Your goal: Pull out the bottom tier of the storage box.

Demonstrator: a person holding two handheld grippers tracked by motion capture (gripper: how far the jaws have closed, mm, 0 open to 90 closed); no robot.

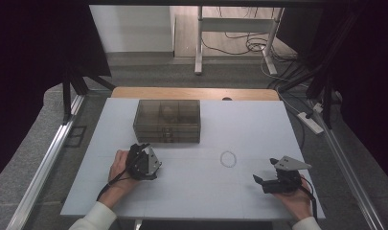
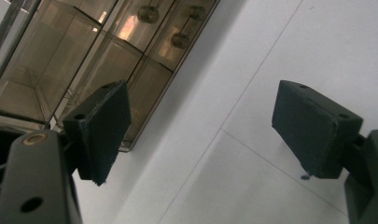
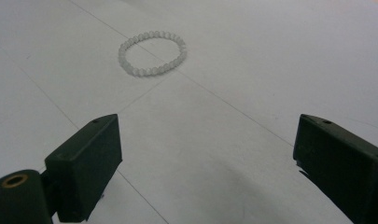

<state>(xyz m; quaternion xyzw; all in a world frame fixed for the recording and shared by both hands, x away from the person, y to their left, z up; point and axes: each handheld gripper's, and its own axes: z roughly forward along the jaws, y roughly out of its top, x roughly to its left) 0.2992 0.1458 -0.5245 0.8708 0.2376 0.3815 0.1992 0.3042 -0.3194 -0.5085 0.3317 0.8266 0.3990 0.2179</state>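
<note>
1. Left gripper (image 1: 142, 162) near left on the white table (image 1: 191, 191), jaws apart with nothing between them, aimed at the lower front of the smoky drawer box (image 2: 84, 70)
2. Right gripper (image 1: 266, 181) near right, jaws wide apart and empty, pointed across bare board toward the bead bracelet (image 3: 152, 53)
3. Bracelet lying flat in a closed ring at mid-table (image 1: 228, 158), well apart from both tools, right of the box
4. Likely an opening step: approach only, nothing grasped yet
5. Next move probably calls for a low reach of the right jaws over one edge of the beads, or the left onto a drawer knob (image 2: 148, 14)
6. Box (image 1: 167, 120) at far centre, drawers shut
7. Beyond, grey floor, desk legs (image 1: 199, 43), loose cables, dark curtains either side
</note>
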